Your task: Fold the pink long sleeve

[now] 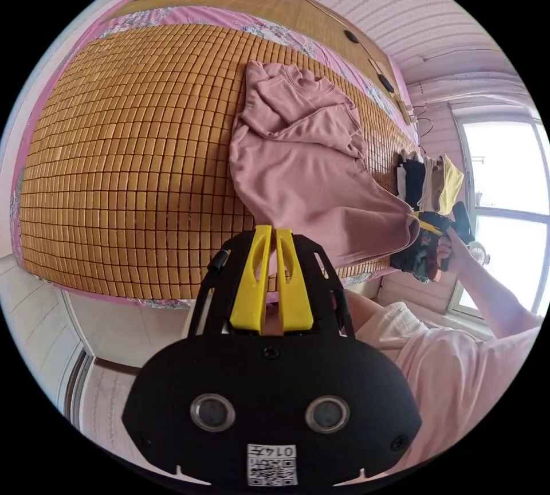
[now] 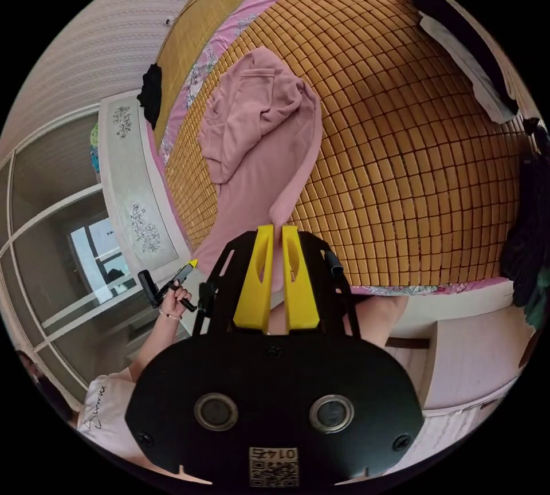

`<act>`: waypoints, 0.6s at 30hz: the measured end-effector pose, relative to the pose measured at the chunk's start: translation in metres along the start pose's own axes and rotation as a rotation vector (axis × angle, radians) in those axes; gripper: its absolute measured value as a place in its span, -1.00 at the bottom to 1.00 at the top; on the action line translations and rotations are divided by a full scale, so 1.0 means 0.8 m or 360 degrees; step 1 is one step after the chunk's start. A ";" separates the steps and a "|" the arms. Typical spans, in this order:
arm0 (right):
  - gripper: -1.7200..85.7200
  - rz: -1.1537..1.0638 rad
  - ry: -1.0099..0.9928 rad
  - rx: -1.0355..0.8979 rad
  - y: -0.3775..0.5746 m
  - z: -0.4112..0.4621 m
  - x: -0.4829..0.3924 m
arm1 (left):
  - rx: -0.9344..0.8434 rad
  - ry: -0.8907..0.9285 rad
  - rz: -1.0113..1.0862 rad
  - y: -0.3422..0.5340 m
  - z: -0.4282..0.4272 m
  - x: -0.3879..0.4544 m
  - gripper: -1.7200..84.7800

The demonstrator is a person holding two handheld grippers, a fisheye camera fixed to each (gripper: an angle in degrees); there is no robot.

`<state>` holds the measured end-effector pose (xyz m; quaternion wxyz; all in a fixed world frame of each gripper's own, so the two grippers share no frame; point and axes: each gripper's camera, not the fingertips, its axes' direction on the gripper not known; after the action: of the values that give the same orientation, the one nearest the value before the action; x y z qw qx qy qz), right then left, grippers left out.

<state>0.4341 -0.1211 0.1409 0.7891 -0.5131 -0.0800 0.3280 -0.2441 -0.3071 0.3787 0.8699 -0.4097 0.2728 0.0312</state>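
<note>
Pink long sleeve (image 1: 298, 174), rumpled, sleeves folded inward, on bamboo mat (image 1: 126, 174)

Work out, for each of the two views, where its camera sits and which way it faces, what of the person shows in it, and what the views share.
Left gripper view: rides behind the left gripper, facing across the bamboo mat to the pink long sleeve; shows the person's arm, torso and the right gripper pinching the hem.
Right gripper view: rides behind the right gripper, facing the same garment from the other hem corner; shows a hand holding the left gripper.
Shared: the mat, the garment and both grippers.
</note>
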 end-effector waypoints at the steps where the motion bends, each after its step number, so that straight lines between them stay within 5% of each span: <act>1: -0.93 -0.0029 0.0091 -0.0071 -0.005 0.015 0.003 | -0.0012 -0.0031 0.0016 0.001 0.001 0.002 -0.98; 8: -0.93 -0.0381 0.0376 -0.0254 -0.011 0.050 -0.003 | 0.0011 -0.0140 0.0087 0.028 -0.037 0.010 -0.98; 18: -0.96 -0.0386 0.0662 -0.0520 -0.025 0.146 0.102 | -0.0185 -0.0194 -0.0016 0.079 0.066 -0.037 -0.98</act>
<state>0.4517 0.0113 0.1944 0.7289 -0.6763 -0.0290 0.1017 -0.2633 -0.2214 0.3767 0.8597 -0.4583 0.2151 0.0675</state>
